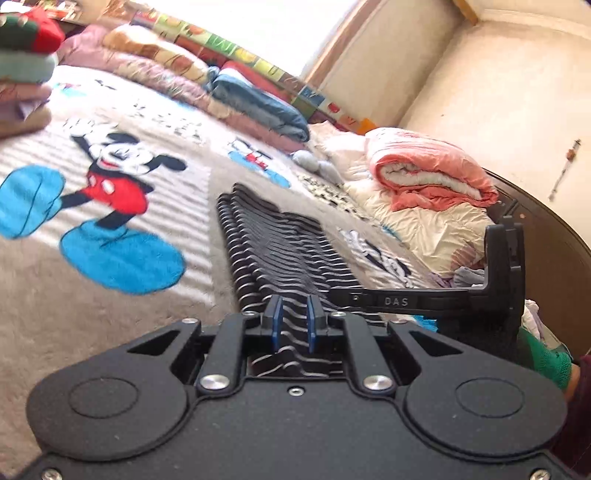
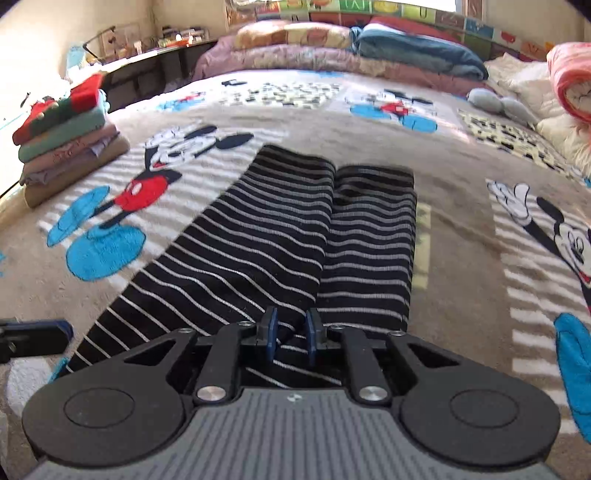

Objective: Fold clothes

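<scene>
Both grippers pinch my black striped garment (image 2: 280, 236) at its near edge: left gripper (image 1: 294, 320), right gripper (image 2: 291, 330). It lies centre frame on the cartoon blanket (image 2: 461, 206). Bedding (image 2: 406, 48) lines the top, a pink quilt (image 1: 424, 170) sits right, and folded clothes (image 2: 66, 136) stack upper left.

A bed is covered by a beige blanket (image 2: 461, 206) printed with cartoon mice in red shorts and blue shoes. Along the far edge of the bed lie a pink quilt (image 2: 280, 55), a patterned pillow (image 2: 291, 35) on top of it, and a blue folded blanket (image 2: 417, 51). At the right edge rests a rolled coral quilt (image 1: 428, 170) on cream bedding (image 1: 436, 225). A small grey soft toy (image 2: 502, 105) lies near them. A cluttered desk (image 2: 155, 51) stands beyond the far left corner.
</scene>
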The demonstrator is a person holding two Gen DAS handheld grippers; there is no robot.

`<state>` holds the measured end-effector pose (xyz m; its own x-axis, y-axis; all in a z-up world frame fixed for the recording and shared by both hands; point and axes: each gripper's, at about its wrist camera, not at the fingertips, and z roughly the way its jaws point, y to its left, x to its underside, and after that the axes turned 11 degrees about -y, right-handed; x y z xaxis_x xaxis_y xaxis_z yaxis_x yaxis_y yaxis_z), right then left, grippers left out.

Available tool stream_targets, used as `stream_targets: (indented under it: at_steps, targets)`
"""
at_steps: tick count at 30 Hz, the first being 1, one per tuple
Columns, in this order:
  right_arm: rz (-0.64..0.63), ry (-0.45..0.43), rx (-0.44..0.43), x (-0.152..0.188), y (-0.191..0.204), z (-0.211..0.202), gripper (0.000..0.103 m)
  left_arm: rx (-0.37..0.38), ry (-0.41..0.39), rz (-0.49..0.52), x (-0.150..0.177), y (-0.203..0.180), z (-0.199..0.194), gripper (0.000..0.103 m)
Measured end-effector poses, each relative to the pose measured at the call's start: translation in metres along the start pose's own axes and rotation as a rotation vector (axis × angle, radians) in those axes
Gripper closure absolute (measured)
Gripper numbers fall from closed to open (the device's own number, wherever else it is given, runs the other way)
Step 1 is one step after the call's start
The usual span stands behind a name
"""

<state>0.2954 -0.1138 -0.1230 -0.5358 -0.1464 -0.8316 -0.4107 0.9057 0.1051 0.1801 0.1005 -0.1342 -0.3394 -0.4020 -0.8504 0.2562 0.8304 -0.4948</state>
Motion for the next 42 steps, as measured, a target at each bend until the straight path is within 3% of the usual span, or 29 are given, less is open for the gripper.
stream_targets:
  at_steps: [2,4,6,7,8,10,13,18,22,30,34,37,40,42]
  targets:
    - [0.004,-0.065,-0.017,-0.002,0.003,-0.013,0.086,0.061,0.012,0.068,0.003,-0.014,0.007,0.094]
    - [-0.055,-0.13,-0.053,-0.003,0.018,-0.025,0.086,0.012,0.119,0.139,0.014,-0.02,0.026,0.093]
    - [-0.134,-0.104,-0.063,-0.002,0.032,-0.022,0.085,-0.063,0.271,0.085,0.029,-0.004,0.047,0.091]
    - [-0.149,-0.027,-0.055,0.002,0.034,-0.009,0.081,-0.054,0.249,0.071,0.029,0.001,0.046,0.091]
    - [-0.14,-0.004,-0.053,0.003,0.034,-0.006,0.08,-0.043,0.236,0.067,0.025,-0.002,0.042,0.091]
    - [-0.112,0.003,-0.055,0.004,0.033,-0.006,0.08,0.007,0.162,0.095,0.019,-0.011,0.028,0.079]
    - [-0.124,-0.109,-0.069,0.002,0.039,-0.039,0.079,-0.007,0.165,0.132,0.023,-0.017,0.024,0.059]
    - [-0.013,-0.224,-0.034,0.026,0.009,-0.094,0.077,-0.024,0.119,0.227,0.029,-0.025,0.007,0.059]
    - [0.004,-0.284,0.018,0.065,-0.017,-0.137,0.064,-0.046,0.092,0.297,0.033,-0.028,-0.017,0.059]
    - [-0.099,-0.269,0.07,0.147,-0.022,-0.179,0.064,-0.112,0.065,0.394,0.047,-0.029,-0.064,0.057]
    - [-0.224,-0.241,0.063,0.157,-0.01,-0.179,0.056,-0.123,0.103,0.617,0.071,-0.044,-0.08,0.052]
    - [-0.323,-0.207,0.061,0.168,0.001,-0.175,0.056,-0.126,0.135,0.825,0.096,-0.06,-0.08,0.052]
    - [-0.413,-0.211,0.074,0.174,0.01,-0.171,0.053,-0.127,0.167,1.107,0.127,-0.071,-0.073,0.052]
    - [-0.481,-0.222,0.09,0.176,0.015,-0.169,0.047,-0.145,0.14,1.215,0.138,-0.073,-0.066,0.051]
